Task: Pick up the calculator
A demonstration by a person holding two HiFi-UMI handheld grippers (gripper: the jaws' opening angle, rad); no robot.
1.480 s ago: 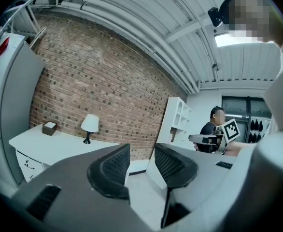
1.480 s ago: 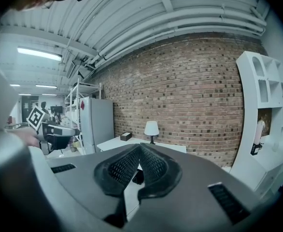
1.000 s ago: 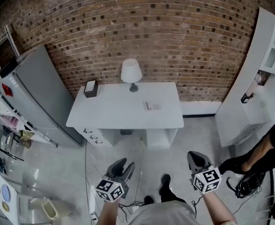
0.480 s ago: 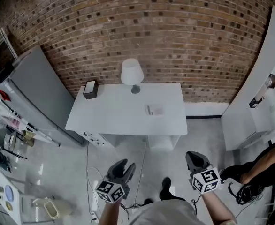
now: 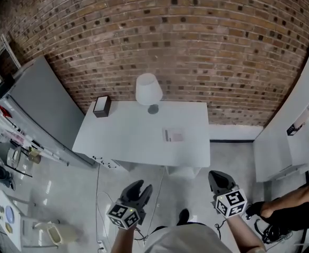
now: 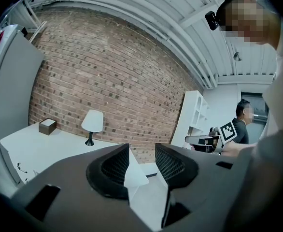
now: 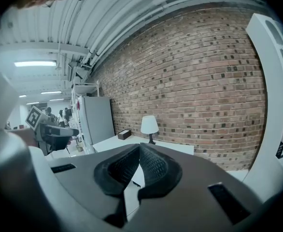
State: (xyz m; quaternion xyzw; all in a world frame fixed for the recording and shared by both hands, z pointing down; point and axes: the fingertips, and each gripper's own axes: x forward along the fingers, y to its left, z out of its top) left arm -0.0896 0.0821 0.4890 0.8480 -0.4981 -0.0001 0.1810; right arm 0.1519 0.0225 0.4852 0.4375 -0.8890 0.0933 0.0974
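The left gripper [image 5: 140, 186] is held out over the floor with its fingers [image 6: 118, 162] standing well apart and nothing between them. The right gripper [image 5: 221, 177] is level with it, off to its right. Its fingers [image 7: 153, 164] are closed, with the tips touching, and it holds nothing.

The calculator [image 5: 173, 135] lies flat on the white desk [image 5: 123, 136], well ahead of both sets of fingers and between their two lines of aim, closer to the right gripper's side. Neither gripper touches it.

The desk stands against a brick wall [image 5: 170, 46] that fills the far side of the room. Beyond the calculator, at the desk's back edge, stands a white table lamp [image 5: 147, 88]. A dark box [image 5: 101, 106] with a pale top sits on the back corner, far ahead of the left fingers and to their left. A grey fridge [image 5: 38, 104] stands left of the desk, and a white shelf unit [image 5: 297, 115] rises ahead of the right fingers on their right.

Below the fingers is a glossy grey floor [image 5: 70, 188] with cables [image 5: 98, 194] trailing across it near the left gripper. The ceiling [image 7: 107, 13] is white with long ribs and a strip light [image 7: 35, 63]. Another person's dark sleeve [image 5: 297, 211] shows to the right of the right gripper.
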